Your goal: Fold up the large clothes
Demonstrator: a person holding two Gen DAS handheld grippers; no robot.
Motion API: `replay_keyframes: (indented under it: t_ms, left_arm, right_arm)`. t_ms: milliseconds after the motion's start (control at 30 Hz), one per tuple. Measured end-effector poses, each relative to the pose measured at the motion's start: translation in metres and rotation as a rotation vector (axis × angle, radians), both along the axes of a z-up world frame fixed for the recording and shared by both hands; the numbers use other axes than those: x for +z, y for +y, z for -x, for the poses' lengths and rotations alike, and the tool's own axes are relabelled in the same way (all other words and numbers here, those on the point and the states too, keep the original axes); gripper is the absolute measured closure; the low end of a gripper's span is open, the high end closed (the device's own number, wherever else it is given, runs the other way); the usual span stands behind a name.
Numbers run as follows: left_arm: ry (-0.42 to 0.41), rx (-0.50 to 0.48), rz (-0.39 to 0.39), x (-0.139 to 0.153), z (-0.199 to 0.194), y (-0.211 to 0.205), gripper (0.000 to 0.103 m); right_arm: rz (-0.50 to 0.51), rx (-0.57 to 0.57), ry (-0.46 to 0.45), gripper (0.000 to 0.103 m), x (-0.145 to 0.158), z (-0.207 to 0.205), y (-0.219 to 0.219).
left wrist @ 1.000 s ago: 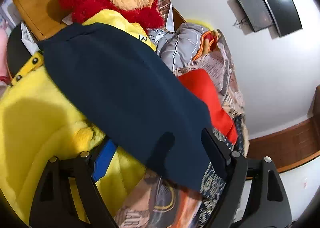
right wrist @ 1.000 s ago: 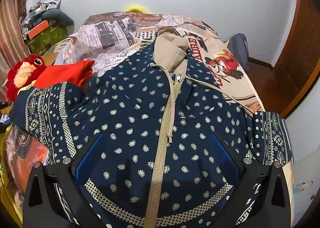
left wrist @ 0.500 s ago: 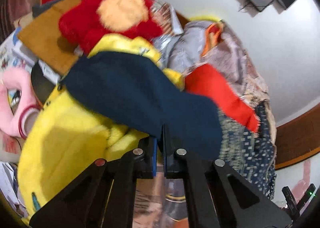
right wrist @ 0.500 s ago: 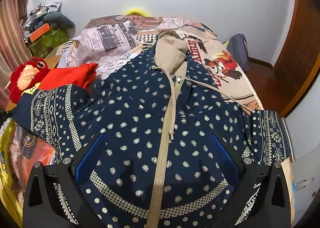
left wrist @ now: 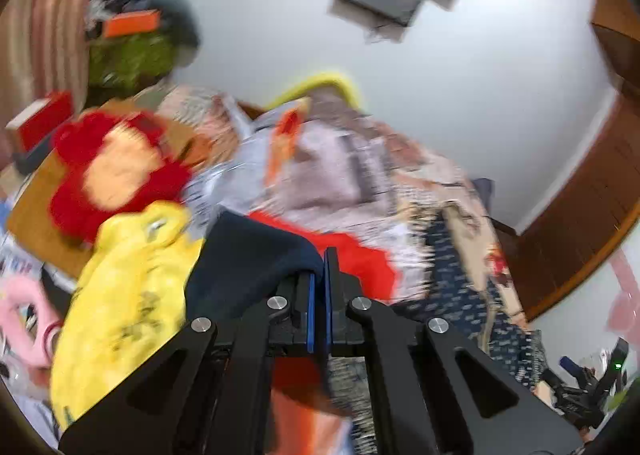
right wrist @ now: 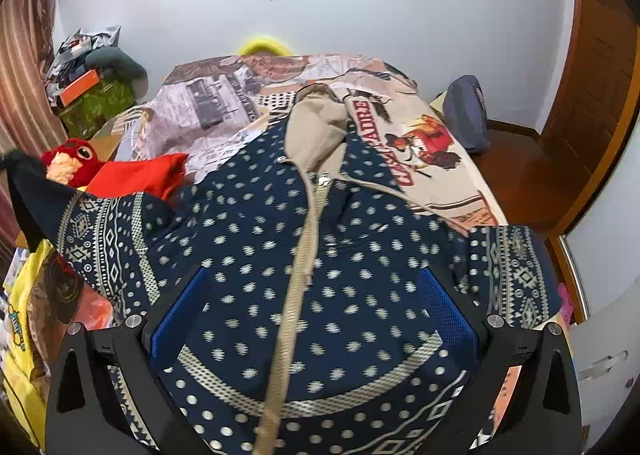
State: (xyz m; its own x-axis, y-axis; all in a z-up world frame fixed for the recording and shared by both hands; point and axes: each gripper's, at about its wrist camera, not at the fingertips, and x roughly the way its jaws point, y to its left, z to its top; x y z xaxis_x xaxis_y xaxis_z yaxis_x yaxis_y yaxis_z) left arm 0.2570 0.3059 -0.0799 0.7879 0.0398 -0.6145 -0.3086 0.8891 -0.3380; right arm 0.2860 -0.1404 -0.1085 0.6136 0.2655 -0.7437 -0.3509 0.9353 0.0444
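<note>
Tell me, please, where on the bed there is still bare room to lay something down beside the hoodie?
The bedspread is bare beyond the hoodie, between its beige hood and the far wall, and along the strip right of the hood. The left edge is crowded: red cloth, red plush toy and the raised sleeve.

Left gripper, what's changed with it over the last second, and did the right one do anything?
The left gripper closed on the hoodie's navy sleeve cuff and lifted it; in the right view the left sleeve now rises to a peak. The right gripper stayed open above the hoodie.
</note>
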Motion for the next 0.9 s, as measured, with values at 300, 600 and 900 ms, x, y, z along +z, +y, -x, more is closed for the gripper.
replay_keyframes:
  t_ms: [300,600,900]
  left_arm:
    - [-0.056,-0.278,-0.039,0.029,-0.066,-0.144,0.101]
    - [0.156,-0.563,-0.144,-0.05,-0.103,-0.296,0.101]
    - [0.38,-0.655,-0.188,-0.14,-0.092,-0.355,0.1]
  right_arm:
    - [-0.009,-0.022,-0.024,0.001,0.004,-0.004,-0.037]
    - [0.001,-0.05,-0.015,0.001,-0.001,-0.002,-0.078]
    - [0.043,-0.061,0.011,0.001,-0.012,0.002,-0.1]
